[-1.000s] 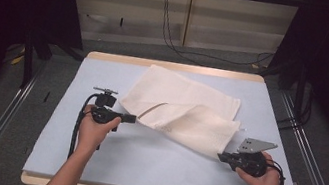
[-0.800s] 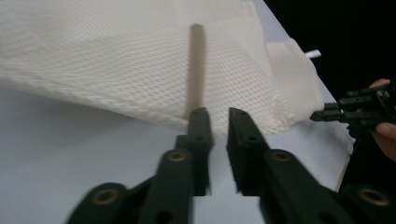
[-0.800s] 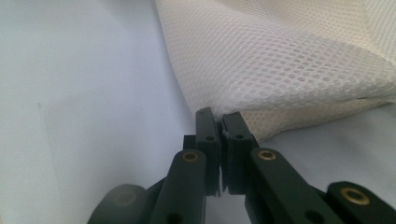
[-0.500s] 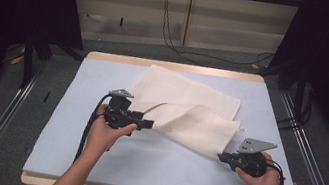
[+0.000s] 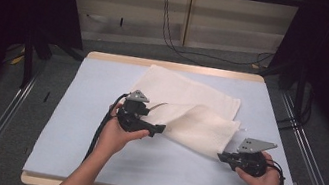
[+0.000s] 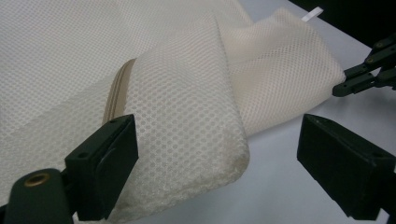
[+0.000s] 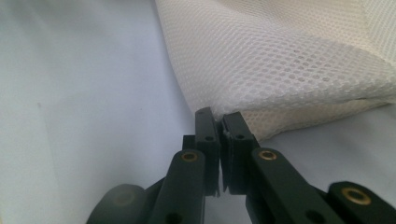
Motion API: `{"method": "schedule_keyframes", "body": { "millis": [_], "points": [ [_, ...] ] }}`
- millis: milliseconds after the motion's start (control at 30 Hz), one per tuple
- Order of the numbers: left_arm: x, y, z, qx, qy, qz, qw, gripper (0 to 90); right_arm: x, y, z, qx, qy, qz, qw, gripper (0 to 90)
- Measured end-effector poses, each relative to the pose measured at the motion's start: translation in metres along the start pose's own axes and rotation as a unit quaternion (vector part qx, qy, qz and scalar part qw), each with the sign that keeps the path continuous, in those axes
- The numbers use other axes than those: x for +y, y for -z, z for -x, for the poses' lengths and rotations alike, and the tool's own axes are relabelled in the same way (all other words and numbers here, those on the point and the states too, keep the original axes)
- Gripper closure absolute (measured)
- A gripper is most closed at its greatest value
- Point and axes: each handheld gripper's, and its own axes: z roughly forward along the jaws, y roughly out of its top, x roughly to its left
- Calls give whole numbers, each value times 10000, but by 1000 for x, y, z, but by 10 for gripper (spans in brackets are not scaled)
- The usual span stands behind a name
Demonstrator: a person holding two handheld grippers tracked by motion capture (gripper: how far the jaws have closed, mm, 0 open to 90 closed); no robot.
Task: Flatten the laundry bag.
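- Since the earlier frames the left gripper (image 5: 156,128) has moved from the left part of the table toward the middle of the frame; it now sits at the folded edge of the mesh bag (image 5: 198,123). The right gripper (image 5: 220,156) has stayed at the lower right.
- The mesh bag lies on the light blue table mat (image 5: 69,132), from the upper middle of the high view down to the middle right; one part is folded over itself.
- In the left gripper view the jaws stand wide apart, with the folded mesh edge (image 6: 196,140) between them; a beige zipper (image 6: 116,91) shows at the left.
- In the right gripper view the jaws are pressed together on the lower corner of the bag (image 7: 261,126).
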Motion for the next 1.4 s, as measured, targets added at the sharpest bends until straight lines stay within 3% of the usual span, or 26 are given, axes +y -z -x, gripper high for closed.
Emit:
{"method": "schedule_keyframes", "body": {
  "millis": [300,533,633,767,1000,1100,1200,1300,1400],
  "points": [
    [-5,-4,-8,305,-99,-126,9994,106,1,0,0,-7,35,6,10000,865],
    [-8,-2,-11,407,-51,-155,9990,209,1,0,0,-12,29,9,10000,865],
    [-7,0,-7,324,-140,-116,9993,239,1,0,0,-3,23,8,10000,865],
    [-8,-2,-9,219,-17,-64,9997,300,1,0,0,-8,26,11,10000,864],
    [-8,-1,-5,53,-35,-95,9999,356,1,0,1,-5,23,15,10000,864],
    [-8,-1,-2,-45,-54,-127,9999,359,1,0,0,-1,19,12,10000,863],
    [-8,-2,5,-90,-132,-113,9998,302,1,0,0,-5,45,11,10000,863],
    [-9,-5,7,102,-307,-208,9993,246,1,0,0,-2,46,8,10000,861],
    [-11,-8,3,317,-311,-212,9988,264,2,1,0,-22,62,3,10000,860]
  ]
}}
